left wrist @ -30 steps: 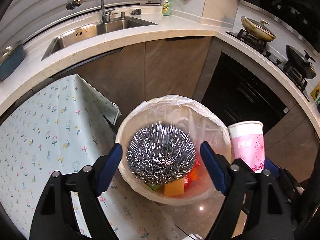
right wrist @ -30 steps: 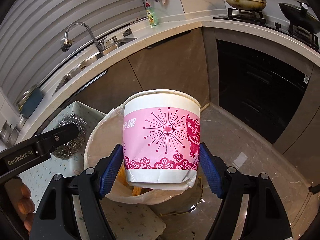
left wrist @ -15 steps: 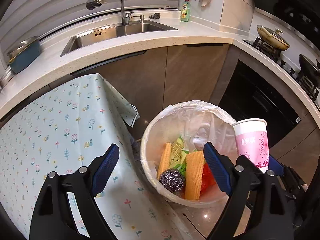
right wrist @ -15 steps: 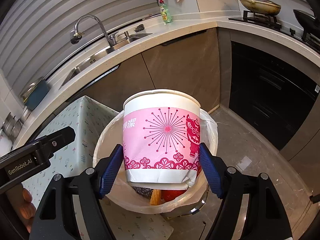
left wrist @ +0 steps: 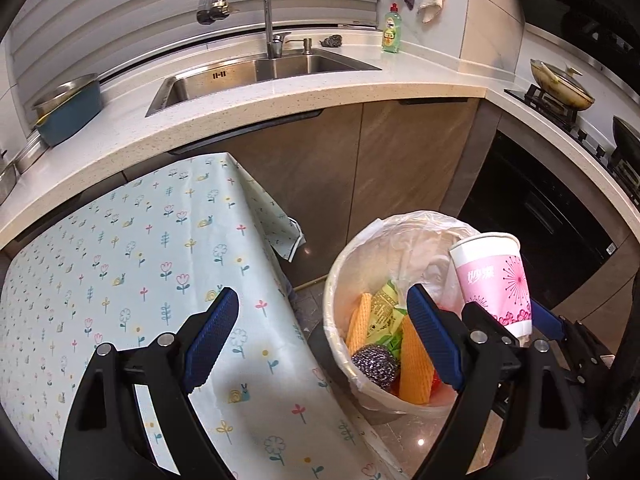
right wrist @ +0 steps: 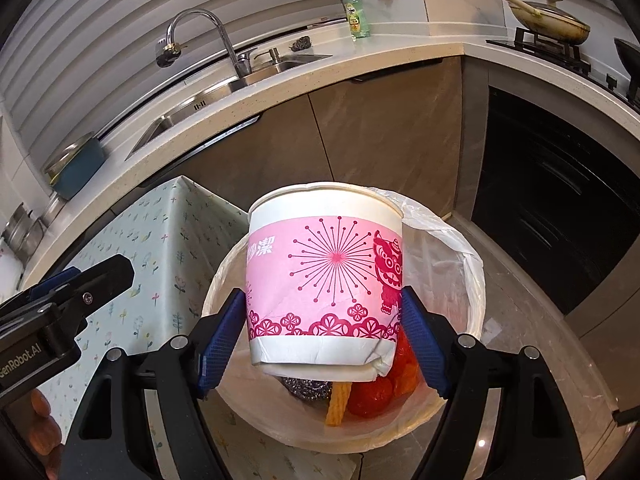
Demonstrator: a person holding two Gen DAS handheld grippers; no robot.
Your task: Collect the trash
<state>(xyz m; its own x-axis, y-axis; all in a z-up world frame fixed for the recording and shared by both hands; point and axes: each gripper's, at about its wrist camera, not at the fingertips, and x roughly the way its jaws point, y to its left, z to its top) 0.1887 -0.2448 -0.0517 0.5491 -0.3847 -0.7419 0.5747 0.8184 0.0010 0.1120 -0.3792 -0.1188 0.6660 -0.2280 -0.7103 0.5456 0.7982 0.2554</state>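
My right gripper holds a pink-and-white paper cup upright over the trash bin, its blue pads pressed against the cup's lower sides; the base of the cup is dented and creased near the bottom right. My left gripper has its jaws spread wide with nothing between them, hanging over the edge of the table with the floral tablecloth, its right finger reaching across the bin's rim. From the left wrist view I see the same cup at the bin's right edge, above the white plastic liner. Inside the bin lie a steel wool scrubber, two orange ridged sponges standing on end, a green-and-yellow wrapper and something red underneath that I cannot make out well. The right wrist view shows the scrubber just below the cup's base, with a red crumpled item beside it. The bin stands on the tiled floor just beside the table corner, in front of the brown cabinet doors under the sink. In the right wrist view the left gripper's black body sits at the left, over the tablecloth, with fingers of a hand below it.
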